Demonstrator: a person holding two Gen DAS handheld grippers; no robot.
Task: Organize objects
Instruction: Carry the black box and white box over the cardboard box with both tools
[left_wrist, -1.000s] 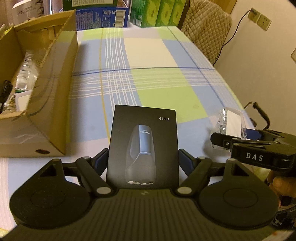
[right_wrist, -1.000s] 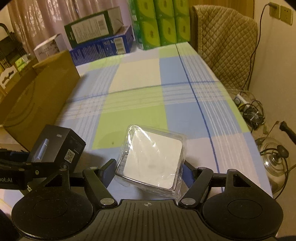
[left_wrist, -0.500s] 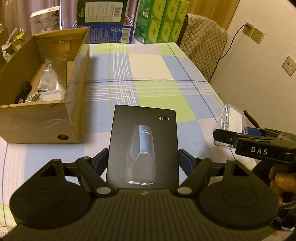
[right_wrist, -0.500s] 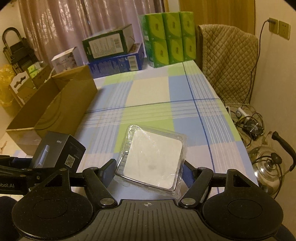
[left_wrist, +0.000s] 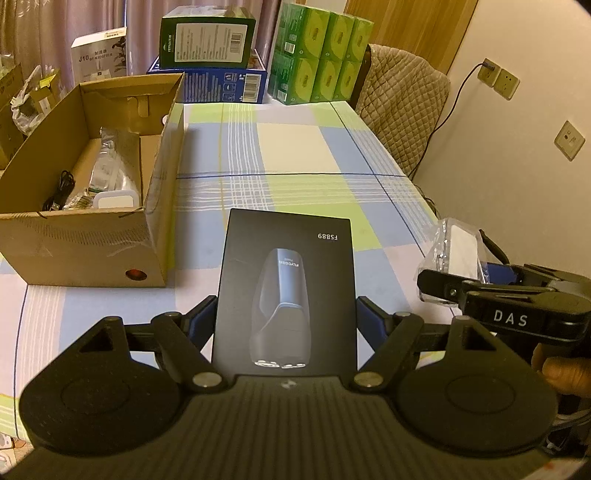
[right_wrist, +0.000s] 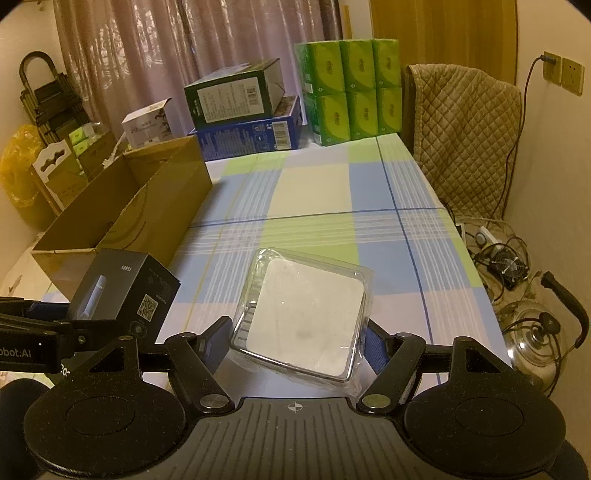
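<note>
Checked cloth covered the worktop (right_wrist: 314, 192), an open cardboard box (left_wrist: 92, 236) at its left. Above the near edge, the left gripper (left_wrist: 286, 314) clamped a black shaver box (left_wrist: 288, 295) between its fingers, while the right gripper (right_wrist: 299, 339) gripped a plastic-wrapped white pack (right_wrist: 306, 317).

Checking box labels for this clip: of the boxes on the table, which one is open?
The brown cardboard box at the table's left edge: its top is open, showing a cable and packets inside. The green and blue boxes are closed.

Both wrist cameras look forward along their tongs, high over the checked-cloth table (left_wrist: 295, 155), sharing the open brown cardboard box (right_wrist: 122, 221).
</note>
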